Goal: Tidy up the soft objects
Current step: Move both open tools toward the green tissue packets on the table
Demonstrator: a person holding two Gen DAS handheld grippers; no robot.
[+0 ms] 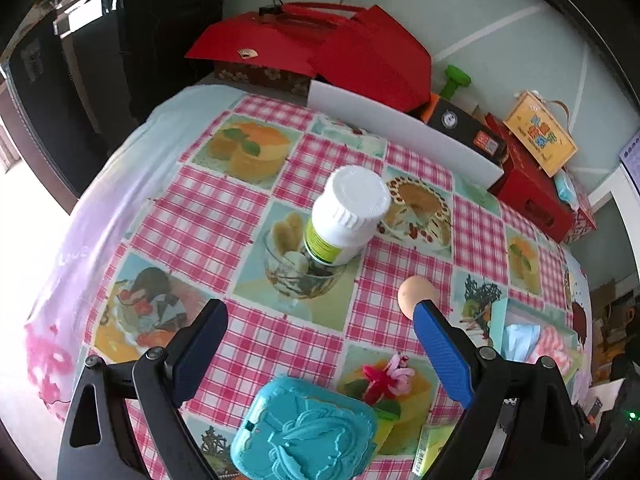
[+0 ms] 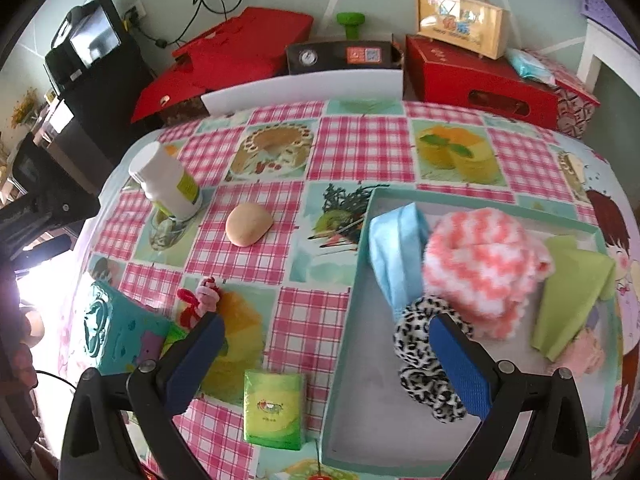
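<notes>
Hovering spread and empty, right gripper (image 2: 330,364) lower centre, leopard-print fabric scrunchie (image 2: 420,360) in teal shallow tray (image 2: 340,360) lower right, left gripper (image 1: 320,344) likewise spread, peach soft bun (image 1: 416,294) touching its right fingertip.

Open tablecloth (image 2: 352,152) surrounds the beige sponge (image 2: 248,224); only the white bottle (image 2: 168,180) stands nearby.

A white pill bottle (image 2: 168,182) stands at the frame's left on the checked desk (image 2: 360,148), with red boxes (image 2: 480,80) and a green dumbbell (image 2: 350,24) along the top
</notes>
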